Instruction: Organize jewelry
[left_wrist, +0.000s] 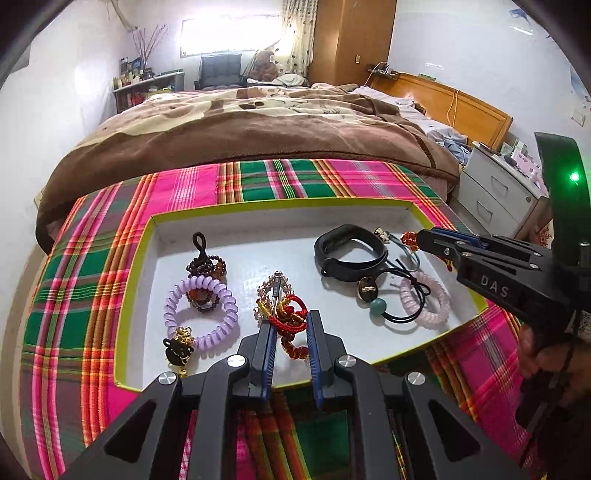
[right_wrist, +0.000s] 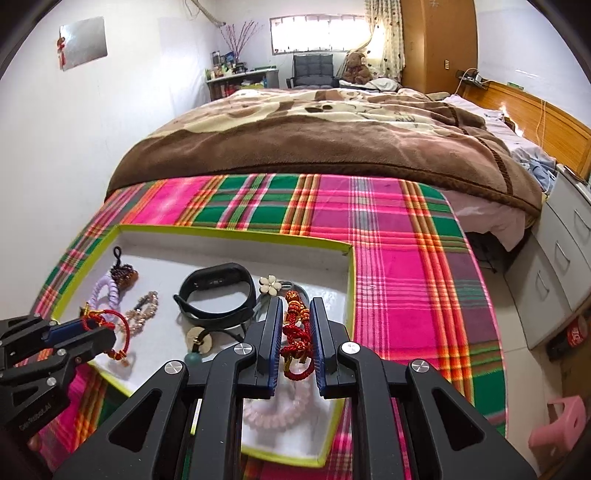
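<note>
Both tongs, left (left_wrist: 290, 325) and right (right_wrist: 295, 314), grip red knotted cords over the jewelry-filled tray (left_wrist: 280, 213).

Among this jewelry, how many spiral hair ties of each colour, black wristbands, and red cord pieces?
Purple spiral hair tie: 1
Pink spiral hair tie: 1
Black wristband: 1
Red cord bracelet: 1
Red knotted cord: 1
Total: 5

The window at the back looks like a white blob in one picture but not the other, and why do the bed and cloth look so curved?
In the left wrist view the window is blown out to pure white glare; in the right wrist view the window is bright but its bars still show. Both views are fisheye, so the plaid cloth and bed bulge, with dark rounded corners.
</note>
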